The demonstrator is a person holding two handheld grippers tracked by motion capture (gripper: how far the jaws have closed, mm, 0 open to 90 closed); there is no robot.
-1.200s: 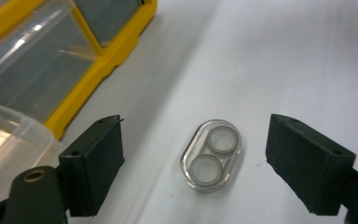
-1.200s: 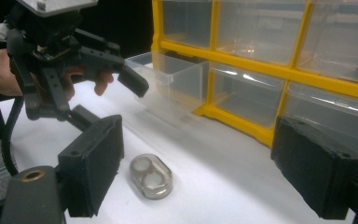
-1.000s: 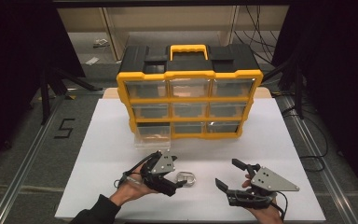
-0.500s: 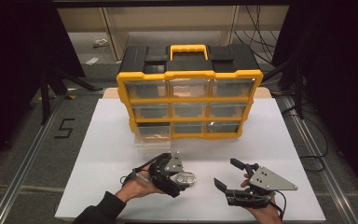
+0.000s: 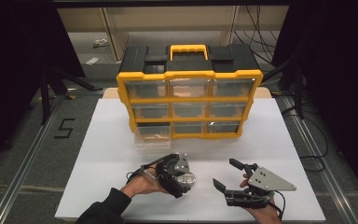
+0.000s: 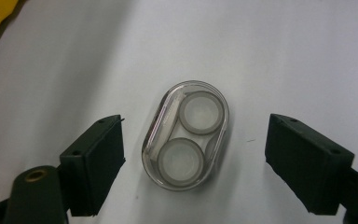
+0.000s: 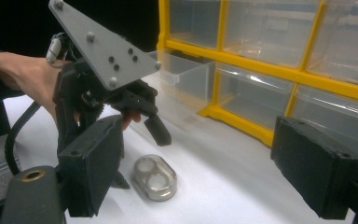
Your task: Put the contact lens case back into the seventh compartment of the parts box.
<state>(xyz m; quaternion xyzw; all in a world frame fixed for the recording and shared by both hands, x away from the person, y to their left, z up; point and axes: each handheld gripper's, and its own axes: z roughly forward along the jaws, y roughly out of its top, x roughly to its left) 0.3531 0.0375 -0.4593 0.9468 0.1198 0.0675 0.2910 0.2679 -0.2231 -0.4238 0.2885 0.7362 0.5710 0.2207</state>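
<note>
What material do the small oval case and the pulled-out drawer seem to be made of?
The oval case looks like clear glossy plastic: the white table shows through its wall, and its two round wells look frosted. The drawer looks like clear, slightly hazy plastic.

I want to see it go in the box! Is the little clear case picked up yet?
Not yet. Done: the drawer at the organizer's bottom left is pulled out. In hand: the left gripper hangs open over the clear case, jaws either side, not touching. Left: closing, lifting, and probably putting it in the drawer.
</note>
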